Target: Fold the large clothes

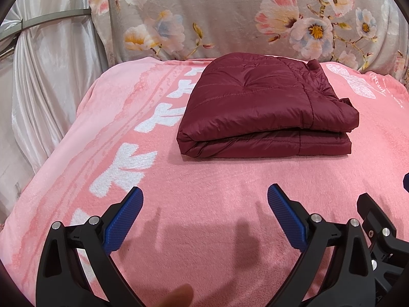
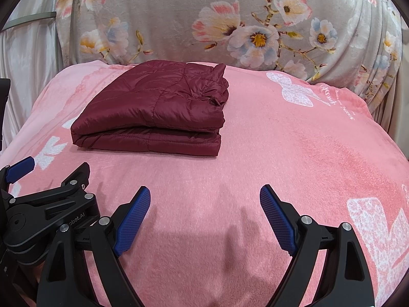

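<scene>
One folded maroon quilted jacket lies on the pink blanket that covers the bed, towards the far edge, its folded edge facing us in two visible layers. We count one garment, two grippers and four blue-padded fingers in all. From the left wrist view, the jacket sits ahead of the left gripper and slightly to its right, well apart from the fingers, with bare blanket between them; these fingers are spread wide and hold nothing. From the right wrist view, the same jacket lies ahead and to the left of the right gripper, again well apart from its fingers, which are likewise spread wide and empty. The two grippers stand just beside each other: part of the right one shows at the right edge of the left view, and the left one appears at the lower left of the right view, where we read the partial marking "obot.AI" on its black body. The blanket carries white bow motifs and, near its far right corner, white cursive lettering too small for us to read. Behind the bed hangs one grey floral cloth, and to the left a pale satin curtain. A blurred fingertip shows at the bottom of the left view.
</scene>
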The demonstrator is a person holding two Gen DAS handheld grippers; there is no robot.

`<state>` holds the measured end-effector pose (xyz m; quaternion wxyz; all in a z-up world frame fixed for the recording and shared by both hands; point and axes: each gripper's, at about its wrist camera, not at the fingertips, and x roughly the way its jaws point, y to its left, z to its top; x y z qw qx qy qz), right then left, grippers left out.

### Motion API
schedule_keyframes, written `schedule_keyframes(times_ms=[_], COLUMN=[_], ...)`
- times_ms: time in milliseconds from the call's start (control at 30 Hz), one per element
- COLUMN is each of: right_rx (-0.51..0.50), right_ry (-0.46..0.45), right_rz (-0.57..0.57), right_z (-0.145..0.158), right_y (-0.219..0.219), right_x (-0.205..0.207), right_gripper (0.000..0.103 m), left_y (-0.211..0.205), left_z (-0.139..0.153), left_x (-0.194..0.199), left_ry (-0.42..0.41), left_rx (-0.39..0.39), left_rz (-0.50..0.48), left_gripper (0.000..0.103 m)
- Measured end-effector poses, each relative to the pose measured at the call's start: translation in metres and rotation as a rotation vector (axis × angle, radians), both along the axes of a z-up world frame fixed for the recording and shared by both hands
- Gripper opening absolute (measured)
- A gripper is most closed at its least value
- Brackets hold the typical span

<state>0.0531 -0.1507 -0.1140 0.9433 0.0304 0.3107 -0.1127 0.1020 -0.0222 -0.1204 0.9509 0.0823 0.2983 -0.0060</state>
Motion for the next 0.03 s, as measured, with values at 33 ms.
schedule_keyframes(times_ms=[33], right_rx=[0.000], right_ry=[0.000], right_rz=[0.000], right_z=[0.0003], right_y=[-0.0004], right_x=[0.0002], right_gripper=[0.086], left_y=[-0.0004], left_z=[0.0000], left_x=[-0.0003], left_ry=[0.000], left_rx=[0.000], left_rz=[0.000], left_gripper=[0.095])
